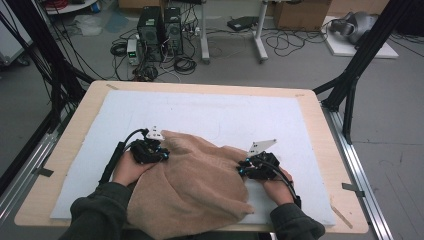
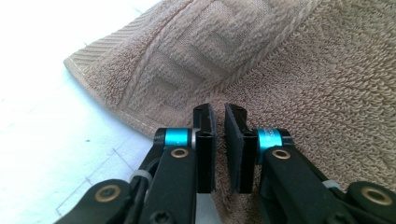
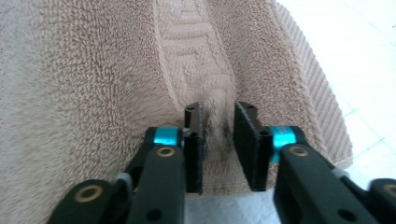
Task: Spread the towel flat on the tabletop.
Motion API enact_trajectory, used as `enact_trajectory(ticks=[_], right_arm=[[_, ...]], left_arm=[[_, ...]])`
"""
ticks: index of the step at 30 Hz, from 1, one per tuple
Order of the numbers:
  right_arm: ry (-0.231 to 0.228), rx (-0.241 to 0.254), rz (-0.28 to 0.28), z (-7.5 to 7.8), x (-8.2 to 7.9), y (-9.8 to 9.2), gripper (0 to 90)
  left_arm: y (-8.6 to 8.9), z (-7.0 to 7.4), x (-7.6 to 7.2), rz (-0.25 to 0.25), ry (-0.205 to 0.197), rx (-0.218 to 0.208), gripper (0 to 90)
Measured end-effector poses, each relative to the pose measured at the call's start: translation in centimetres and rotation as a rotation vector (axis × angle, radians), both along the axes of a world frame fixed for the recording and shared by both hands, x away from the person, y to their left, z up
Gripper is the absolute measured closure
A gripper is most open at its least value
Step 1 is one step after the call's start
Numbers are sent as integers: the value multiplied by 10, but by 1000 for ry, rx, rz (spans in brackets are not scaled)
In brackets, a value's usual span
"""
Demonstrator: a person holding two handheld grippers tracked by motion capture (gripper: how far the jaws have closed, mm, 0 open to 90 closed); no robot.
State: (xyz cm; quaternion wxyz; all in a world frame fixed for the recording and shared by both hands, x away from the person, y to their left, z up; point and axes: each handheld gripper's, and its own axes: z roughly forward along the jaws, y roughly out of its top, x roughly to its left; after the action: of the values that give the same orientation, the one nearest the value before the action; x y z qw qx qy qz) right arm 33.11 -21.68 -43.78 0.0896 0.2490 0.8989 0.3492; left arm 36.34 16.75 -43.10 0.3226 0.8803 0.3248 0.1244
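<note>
Towel (image 1: 192,182) lay crumpled at near edge of bench (image 1: 320,120), partly overhanging. I had left tongs (image 2: 219,135) narrowed on hem, right tongs (image 3: 218,135) pinching raised fold. Grasp step, I judged; next: lift both corners, spread far.

Each gripper, left gripper (image 1: 148,150) and right gripper (image 1: 258,167), has a black body topped by a grey three-cornered plate (image 1: 156,133). A black cable (image 1: 116,155) trails from each body along the forearm. Both forearms wear dark grey-green sleeves (image 1: 97,212). In the gripper views, each of the two black jaws carries a flat black pad (image 2: 205,147), a bright blue anodised collar (image 2: 176,137) and brass-coloured pivot bushings (image 2: 180,153). Small dark screws (image 3: 152,215) sit in the linkage arms.
</note>
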Motion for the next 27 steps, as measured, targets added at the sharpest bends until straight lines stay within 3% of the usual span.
enact_trajectory(ticks=[7,12,15,21,27], right_arm=[[16,26,6,-1,6,-5,845],[21,-1,42,5,9,0,856],[31,1,52,8,12,1,856],[4,15,41,22,19,-2,856],[-13,24,25,40,33,-4,856]], left_arm=[[2,0,1,5,10,-10,855],[5,4,-1,3,14,-7,859],[13,12,-1,15,2,-45,859],[26,24,-3,52,-26,-121,861],[30,36,3,85,-65,-146,862]])
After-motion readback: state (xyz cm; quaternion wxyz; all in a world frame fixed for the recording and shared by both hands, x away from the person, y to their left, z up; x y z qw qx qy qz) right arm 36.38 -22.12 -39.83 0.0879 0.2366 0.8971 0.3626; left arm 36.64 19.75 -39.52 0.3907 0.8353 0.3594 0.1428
